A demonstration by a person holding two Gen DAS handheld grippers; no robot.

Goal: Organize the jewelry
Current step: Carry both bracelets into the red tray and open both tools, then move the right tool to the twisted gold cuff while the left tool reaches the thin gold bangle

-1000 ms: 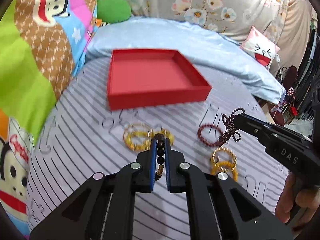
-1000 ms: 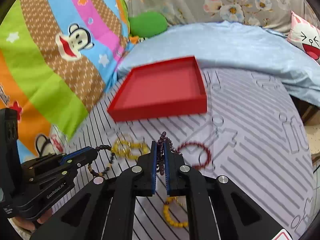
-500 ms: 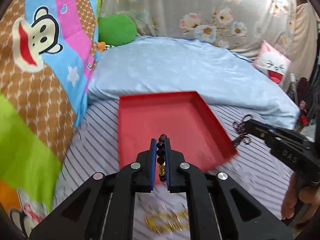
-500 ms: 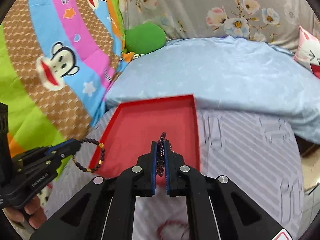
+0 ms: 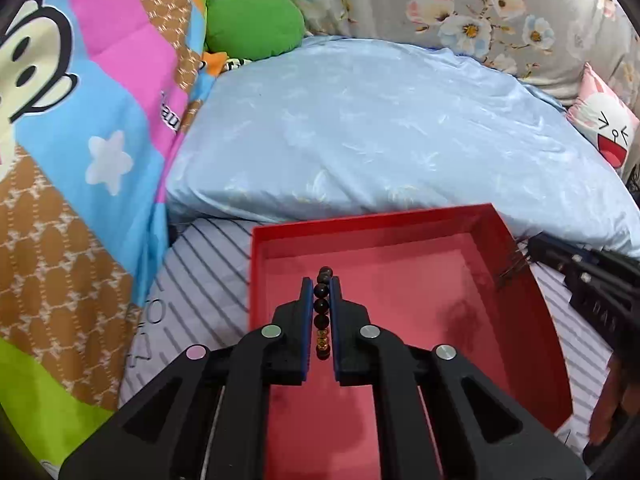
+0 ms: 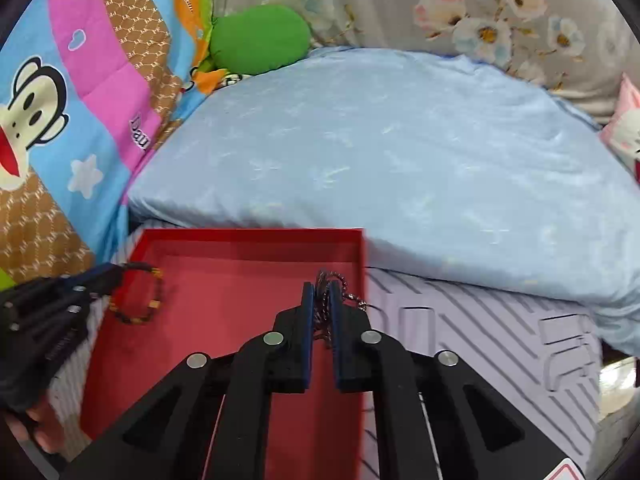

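Beads of the dark bracelet (image 5: 322, 312) sat in a line between the pads of our left tongs (image 5: 320, 280), which pinched it over the near left part of the red tray (image 5: 440, 216); in the right view the rest of that bracelet hung as a loop (image 6: 138, 300) below the left tongs' tip, over the tray's left side, with a few gold-coloured beads among the dark ones. Our right tongs (image 6: 321, 286) were easing apart at that moment, yet the thin beaded chain (image 6: 324, 312) was caught between their pads, a short tail of it trailing out over the tray's right rim. From the left view those right tongs (image 5: 520, 258) came in at the tray's far right corner, the chain there only a blur.

We saw the tray's floor bare and flat inside its low upright walls, with open room between the two tongs. Its far wall lay just beside the light blue quilt (image 6: 400, 152), which bulged behind it; the left side ran near the cartoon-print blanket (image 5: 80, 160). The tray looked like stiff smooth card, square-cornered, resting on a bed sheet (image 6: 500, 340) of grey stripes. A green cushion (image 5: 256, 24) lay well beyond, rounded and soft.
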